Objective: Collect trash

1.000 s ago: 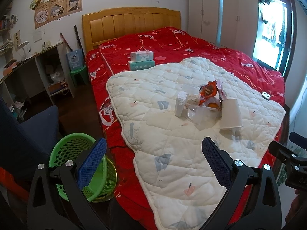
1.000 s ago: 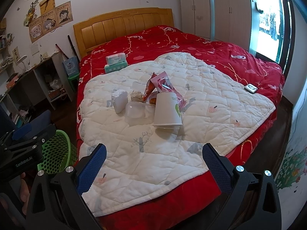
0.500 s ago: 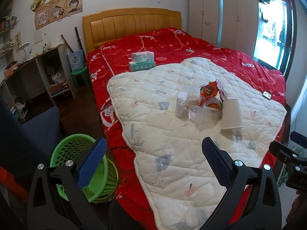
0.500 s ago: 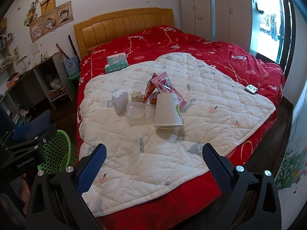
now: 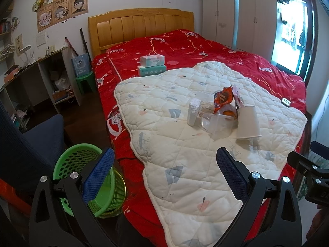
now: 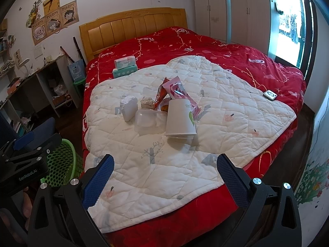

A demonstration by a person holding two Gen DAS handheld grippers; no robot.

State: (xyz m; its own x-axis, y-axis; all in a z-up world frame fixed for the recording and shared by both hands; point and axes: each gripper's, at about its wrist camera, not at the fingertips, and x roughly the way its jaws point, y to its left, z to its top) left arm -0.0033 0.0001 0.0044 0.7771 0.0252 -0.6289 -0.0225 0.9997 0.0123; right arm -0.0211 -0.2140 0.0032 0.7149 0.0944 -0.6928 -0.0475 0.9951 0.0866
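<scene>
Right wrist view: both grippers, left (image 5: 164, 171) and right (image 6: 164, 173), hang wide open and empty before the trash pile (image 6: 162, 111) on the white quilt (image 6: 226, 111); collection looks unstarted, the paper cup (image 6: 180, 117) nearest, green basket (image 5: 82, 164) beside the bed

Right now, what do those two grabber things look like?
Both are black plastic frames with silver screws. Each finger ends in a blue bumpy pad. The left gripper shows white lettering, "GenRobot.AI", on its side in the right view. The right gripper looks the same.
</scene>
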